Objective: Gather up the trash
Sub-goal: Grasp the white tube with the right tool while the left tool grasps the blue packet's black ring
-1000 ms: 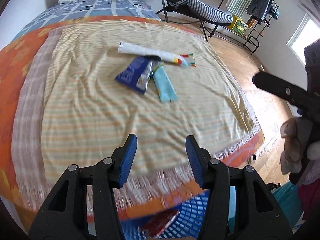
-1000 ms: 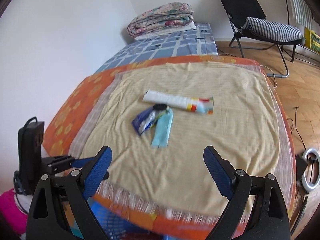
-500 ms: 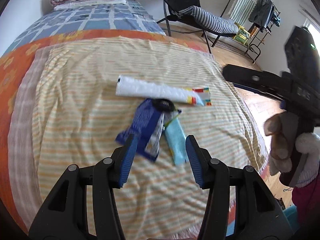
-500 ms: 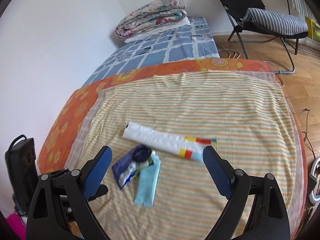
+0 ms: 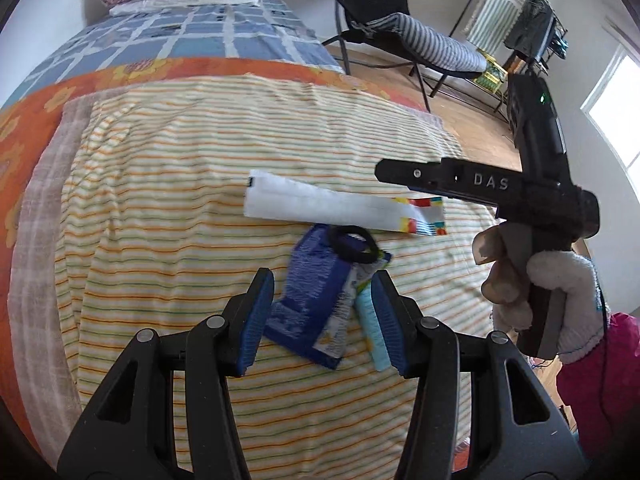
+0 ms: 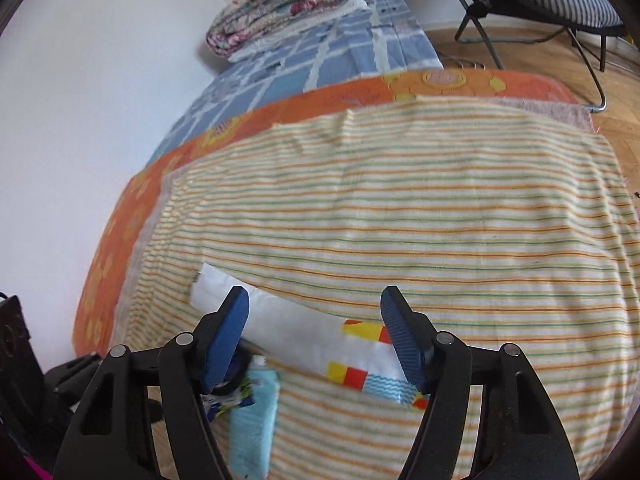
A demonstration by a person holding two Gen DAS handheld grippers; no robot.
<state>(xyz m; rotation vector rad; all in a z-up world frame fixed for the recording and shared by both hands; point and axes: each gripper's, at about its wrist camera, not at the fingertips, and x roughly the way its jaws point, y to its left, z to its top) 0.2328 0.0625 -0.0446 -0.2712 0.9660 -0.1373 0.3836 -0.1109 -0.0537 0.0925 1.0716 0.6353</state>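
Note:
Trash lies on a striped yellow blanket (image 5: 160,200). A long white wrapper (image 5: 332,208) with a coloured end lies crosswise. Below it are a dark blue packet (image 5: 308,300), a black ring (image 5: 352,240) and a light blue wrapper (image 5: 370,320). My left gripper (image 5: 322,316) is open, its pads either side of the blue packet. My right gripper (image 6: 316,332) is open over the white wrapper (image 6: 304,332), with the light blue wrapper (image 6: 252,424) below left. The right gripper also shows in the left wrist view (image 5: 480,184), held in a gloved hand.
The bed has an orange flowered cover (image 6: 440,84) and a blue checked sheet (image 5: 180,40) with folded quilts (image 6: 280,4) at its head. A black folding chair (image 5: 392,32) with a striped cushion stands on the wood floor to the right.
Both grippers have moved forward and down toward the trash pile. The left now straddles the blue packet; the right now hangs over the white wrapper. Both stay open.

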